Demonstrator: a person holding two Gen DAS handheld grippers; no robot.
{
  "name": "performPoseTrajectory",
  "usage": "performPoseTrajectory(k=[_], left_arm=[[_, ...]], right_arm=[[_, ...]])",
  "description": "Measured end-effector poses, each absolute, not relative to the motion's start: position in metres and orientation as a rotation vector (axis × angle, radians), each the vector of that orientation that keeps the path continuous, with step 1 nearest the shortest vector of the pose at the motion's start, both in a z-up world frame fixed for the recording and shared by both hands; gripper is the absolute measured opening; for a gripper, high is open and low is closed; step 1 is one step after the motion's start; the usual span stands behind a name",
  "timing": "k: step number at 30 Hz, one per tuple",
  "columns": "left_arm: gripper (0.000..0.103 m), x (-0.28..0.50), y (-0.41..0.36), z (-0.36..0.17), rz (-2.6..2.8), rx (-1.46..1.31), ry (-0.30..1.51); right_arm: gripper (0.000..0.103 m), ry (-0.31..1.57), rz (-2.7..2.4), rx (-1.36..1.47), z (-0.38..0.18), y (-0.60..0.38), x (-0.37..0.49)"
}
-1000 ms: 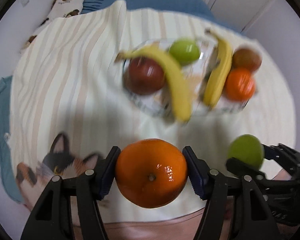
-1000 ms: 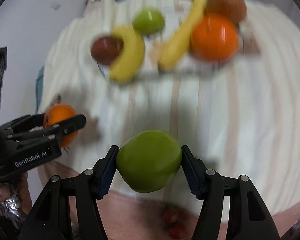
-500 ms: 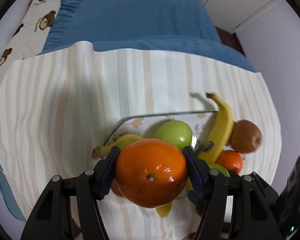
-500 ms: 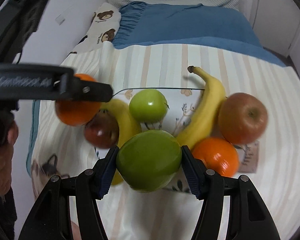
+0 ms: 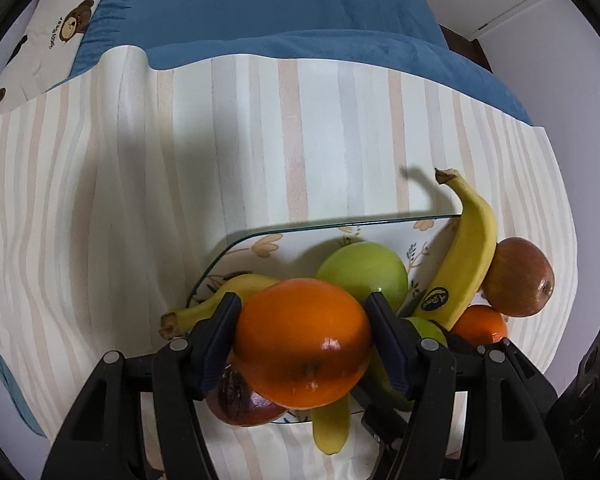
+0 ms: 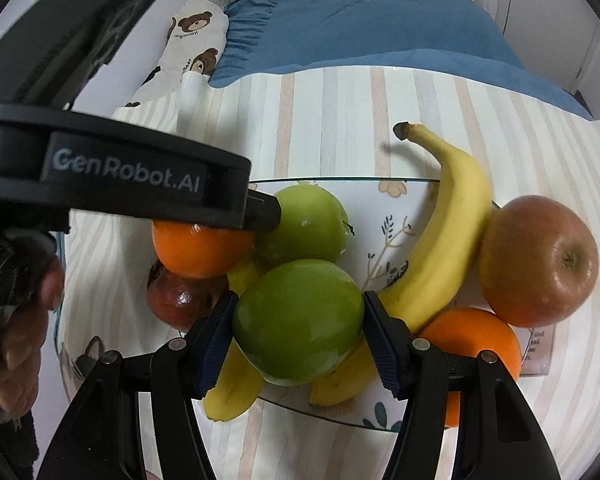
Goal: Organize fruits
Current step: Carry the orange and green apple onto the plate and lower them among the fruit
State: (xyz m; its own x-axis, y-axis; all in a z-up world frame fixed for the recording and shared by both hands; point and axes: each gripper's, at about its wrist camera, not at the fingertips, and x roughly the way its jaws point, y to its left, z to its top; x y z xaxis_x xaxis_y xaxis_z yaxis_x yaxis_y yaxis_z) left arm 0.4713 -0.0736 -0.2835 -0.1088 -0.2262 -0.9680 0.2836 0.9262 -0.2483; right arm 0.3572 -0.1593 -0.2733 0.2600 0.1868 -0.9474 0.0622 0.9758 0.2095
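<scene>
The orange (image 5: 303,342), firm, rounded and probably slick-skinned, is clamped across its widest girth in the left gripper (image 5: 303,344) above the glass tray (image 6: 332,179) of fruit. The green apple (image 6: 298,322), judged hard and fairly heavy, is likewise gripped at mid-body by the right gripper (image 6: 298,324) over the tray's near edge, on the striped cloth (image 5: 140,184).

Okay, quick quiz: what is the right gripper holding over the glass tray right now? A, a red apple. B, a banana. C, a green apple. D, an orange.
C: in the right wrist view the right gripper has both pads pressed on a green apple, above the glass tray; the orange is in the left gripper.
</scene>
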Motion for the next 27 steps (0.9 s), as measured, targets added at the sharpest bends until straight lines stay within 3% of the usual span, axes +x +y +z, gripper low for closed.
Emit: performPoseTrajectory(k=[27], left_arm=[[0.065,0.453,-0.075,-0.283,-0.401,0.128,1.608]], right_arm=[[0.069,1.314,0.051,0.219,-0.275,-0.151,0.365]])
